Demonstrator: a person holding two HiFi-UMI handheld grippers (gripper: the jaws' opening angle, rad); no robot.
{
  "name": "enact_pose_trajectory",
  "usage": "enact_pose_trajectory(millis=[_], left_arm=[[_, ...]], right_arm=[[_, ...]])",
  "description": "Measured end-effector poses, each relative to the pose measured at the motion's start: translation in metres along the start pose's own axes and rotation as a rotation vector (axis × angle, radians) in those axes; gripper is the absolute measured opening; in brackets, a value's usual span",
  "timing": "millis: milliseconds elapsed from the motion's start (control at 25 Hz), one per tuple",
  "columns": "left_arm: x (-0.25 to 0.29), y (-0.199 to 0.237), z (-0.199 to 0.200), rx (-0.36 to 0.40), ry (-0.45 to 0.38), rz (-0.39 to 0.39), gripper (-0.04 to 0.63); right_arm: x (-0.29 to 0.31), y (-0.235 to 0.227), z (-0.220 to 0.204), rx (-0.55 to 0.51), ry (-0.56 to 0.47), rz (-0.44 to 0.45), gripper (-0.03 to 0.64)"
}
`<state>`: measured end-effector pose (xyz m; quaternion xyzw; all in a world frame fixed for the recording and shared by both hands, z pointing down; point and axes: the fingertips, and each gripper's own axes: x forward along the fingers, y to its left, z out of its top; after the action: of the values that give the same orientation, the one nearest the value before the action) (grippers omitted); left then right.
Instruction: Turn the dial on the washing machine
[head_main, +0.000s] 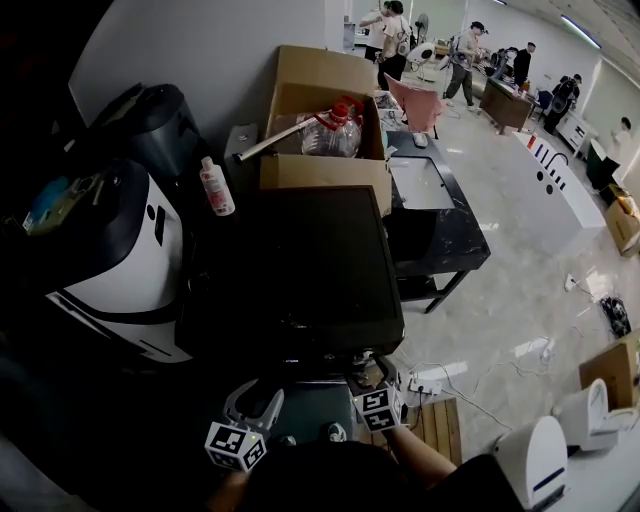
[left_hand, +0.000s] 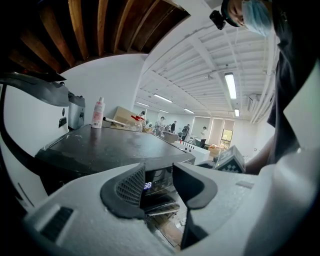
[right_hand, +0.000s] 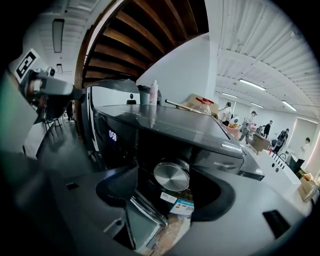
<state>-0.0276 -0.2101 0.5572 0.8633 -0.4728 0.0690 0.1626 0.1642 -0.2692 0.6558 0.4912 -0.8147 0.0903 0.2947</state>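
Observation:
The washing machine (head_main: 300, 260) is a dark grey box with a flat top, seen from above in the head view. Its round silver dial (right_hand: 171, 176) faces the right gripper view, on the dark front panel. My right gripper (right_hand: 167, 195) is open, with the dial between its jaws and a gap on each side. My left gripper (left_hand: 159, 189) is open too, and it holds nothing. It looks at the front panel's lit display (left_hand: 148, 185). In the head view both grippers sit low at the machine's front edge, the left gripper (head_main: 255, 400) beside the right gripper (head_main: 365, 378).
A pink-capped bottle (head_main: 217, 187) stands behind the machine. A cardboard box (head_main: 325, 120) with a plastic jug is at the back. A white appliance (head_main: 120, 260) is close on the left, a black table (head_main: 430, 200) on the right. A power strip (head_main: 425, 385) lies on the floor.

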Motion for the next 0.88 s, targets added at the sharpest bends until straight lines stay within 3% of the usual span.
enact_pose_trajectory(millis=[880], left_arm=[[-0.005, -0.012, -0.011, -0.014, 0.005, 0.012, 0.164]], right_arm=[[0.012, -0.005, -0.024, 0.188, 0.051, 0.071, 0.336]])
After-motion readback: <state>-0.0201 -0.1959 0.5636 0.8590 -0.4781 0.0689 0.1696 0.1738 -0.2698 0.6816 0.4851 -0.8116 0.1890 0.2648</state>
